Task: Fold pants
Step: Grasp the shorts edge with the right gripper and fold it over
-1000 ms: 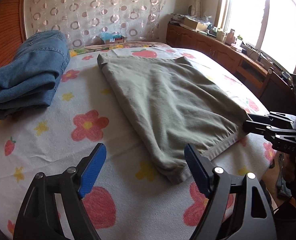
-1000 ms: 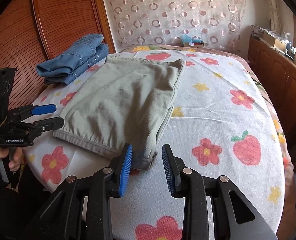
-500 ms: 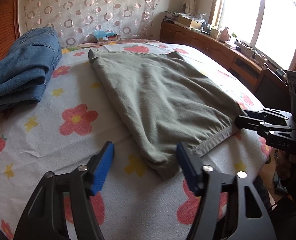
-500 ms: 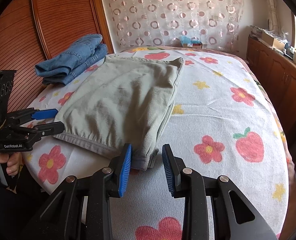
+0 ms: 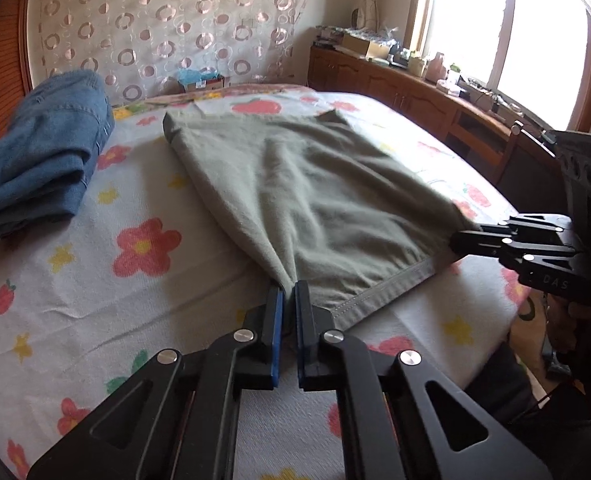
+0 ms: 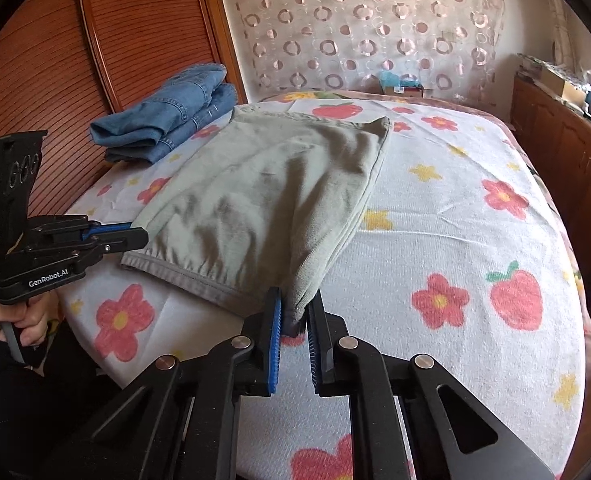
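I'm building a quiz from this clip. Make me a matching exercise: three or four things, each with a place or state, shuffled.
Things:
1. left tool
2. right tool
3. folded jeans
4. green pants

Places or states:
A. stacked near the wooden headboard
B. spread on the flowered sheet
C. shut on the near left corner of the pants
D. shut on the near right corner of the pants

Pairs: 1-C, 2-D, 3-A, 4-B

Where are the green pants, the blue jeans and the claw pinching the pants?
green pants (image 5: 319,200), left wrist view, middle of the cloth.
blue jeans (image 6: 163,120), right wrist view, top of the folded pile.
left claw (image 5: 289,296), left wrist view, between its tips, pinching the pants' corner.
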A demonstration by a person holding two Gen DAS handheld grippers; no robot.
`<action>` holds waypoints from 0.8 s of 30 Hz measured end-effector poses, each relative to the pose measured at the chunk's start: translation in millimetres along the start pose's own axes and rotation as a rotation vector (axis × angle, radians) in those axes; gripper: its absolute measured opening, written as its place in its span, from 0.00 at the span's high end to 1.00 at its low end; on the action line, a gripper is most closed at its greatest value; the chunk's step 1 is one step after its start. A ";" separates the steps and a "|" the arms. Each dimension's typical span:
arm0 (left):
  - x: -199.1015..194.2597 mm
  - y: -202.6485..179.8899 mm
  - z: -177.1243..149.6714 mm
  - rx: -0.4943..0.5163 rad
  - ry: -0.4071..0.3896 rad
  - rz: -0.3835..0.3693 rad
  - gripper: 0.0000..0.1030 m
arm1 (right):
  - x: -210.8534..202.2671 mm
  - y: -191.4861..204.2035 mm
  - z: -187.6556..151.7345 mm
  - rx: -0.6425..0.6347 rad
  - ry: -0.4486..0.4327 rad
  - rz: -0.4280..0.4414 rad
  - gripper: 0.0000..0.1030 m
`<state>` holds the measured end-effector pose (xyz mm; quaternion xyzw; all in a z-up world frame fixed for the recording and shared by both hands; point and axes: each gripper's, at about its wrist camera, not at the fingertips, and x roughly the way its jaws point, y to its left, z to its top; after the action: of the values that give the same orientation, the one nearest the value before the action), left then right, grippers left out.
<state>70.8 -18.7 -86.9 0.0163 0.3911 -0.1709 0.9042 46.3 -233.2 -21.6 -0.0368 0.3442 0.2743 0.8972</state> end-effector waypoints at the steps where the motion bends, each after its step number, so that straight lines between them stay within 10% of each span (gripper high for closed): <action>1: -4.3 -0.9 1.2 0.001 -0.007 -0.006 0.94 | -3.3 0.4 0.7 0.002 -0.006 0.004 0.89; 24: -51.4 -1.1 33.6 0.019 -0.159 -0.011 0.95 | -47.7 -1.6 27.7 0.000 -0.170 0.085 0.89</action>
<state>61.3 -10.0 -26.8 0.0089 0.3165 -0.1802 0.9313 34.4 -249.7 29.7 0.0013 0.2683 0.3140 0.9107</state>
